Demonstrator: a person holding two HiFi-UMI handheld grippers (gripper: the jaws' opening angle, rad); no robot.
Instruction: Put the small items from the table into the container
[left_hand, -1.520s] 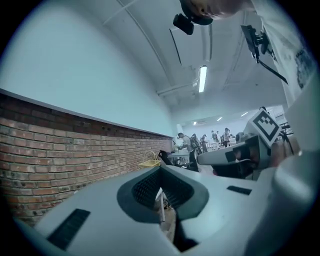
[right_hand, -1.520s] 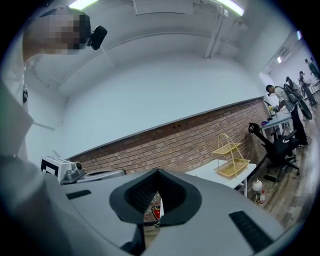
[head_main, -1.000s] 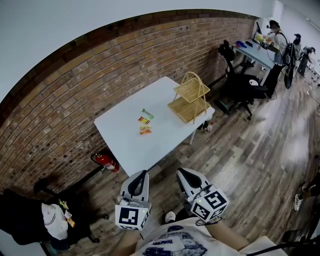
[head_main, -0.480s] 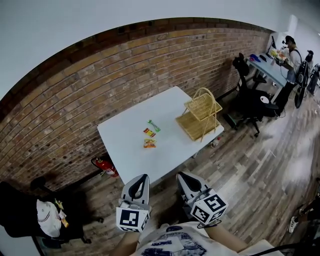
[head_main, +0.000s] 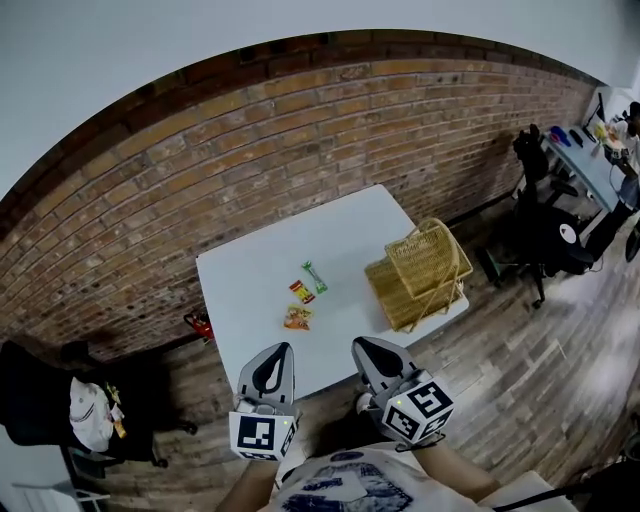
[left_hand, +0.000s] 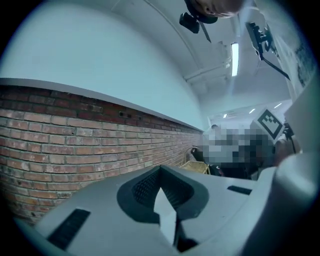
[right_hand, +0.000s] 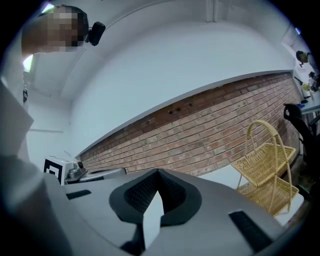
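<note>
Table: plain white. Basket: tan wicker weave. Green packet; red-and-yellow packet; orange packet. Wall: red-brown brick, pale mortar lines. Floor: grey-brown wood planks. Left gripper, right gripper: grey, with black-and-white square markers.

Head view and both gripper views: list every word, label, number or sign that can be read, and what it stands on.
No text can be read in any view.
Small packets on the table: coloured print, too small to read.
Shirt: dark print, too blurred to read.
Cubes on the left gripper and right gripper: black-and-white square markers, patterns only, no letters or numbers.
</note>
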